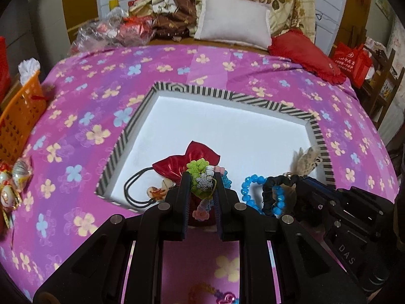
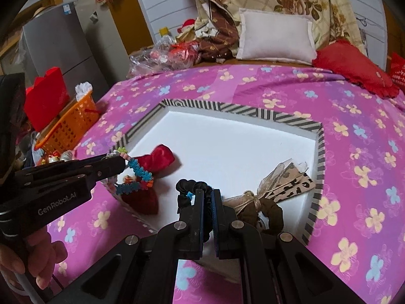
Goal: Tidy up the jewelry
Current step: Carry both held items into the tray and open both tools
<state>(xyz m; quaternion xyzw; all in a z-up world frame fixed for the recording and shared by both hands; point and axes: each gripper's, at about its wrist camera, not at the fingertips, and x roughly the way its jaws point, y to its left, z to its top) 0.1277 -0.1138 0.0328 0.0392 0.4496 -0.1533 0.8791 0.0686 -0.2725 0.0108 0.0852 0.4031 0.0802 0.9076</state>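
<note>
A shallow white tray with a black-and-white striped rim (image 1: 274, 104) (image 2: 258, 113) lies on the pink flowered bedspread. My left gripper (image 1: 201, 174) is shut on a multicoloured flower-bead bracelet (image 1: 202, 174) (image 2: 139, 171) and holds it over the tray's near left corner, above a red satin bow (image 1: 187, 159) (image 2: 158, 159). My right gripper (image 2: 207, 192) is shut on a black scrunchie (image 2: 187, 187) (image 1: 273, 187) with a blue bead bracelet (image 1: 249, 190) at the tray's near edge. A brown scrunchie with leopard ribbon (image 2: 272, 202) lies to its right.
An orange basket (image 1: 17, 124) (image 2: 68, 126) stands off the bed's left edge. A white pillow (image 1: 233, 19) and a red cushion (image 1: 303, 55) lie at the head of the bed with crumpled plastic bags (image 1: 111, 30). Wrapped trinkets (image 1: 12, 182) lie at left.
</note>
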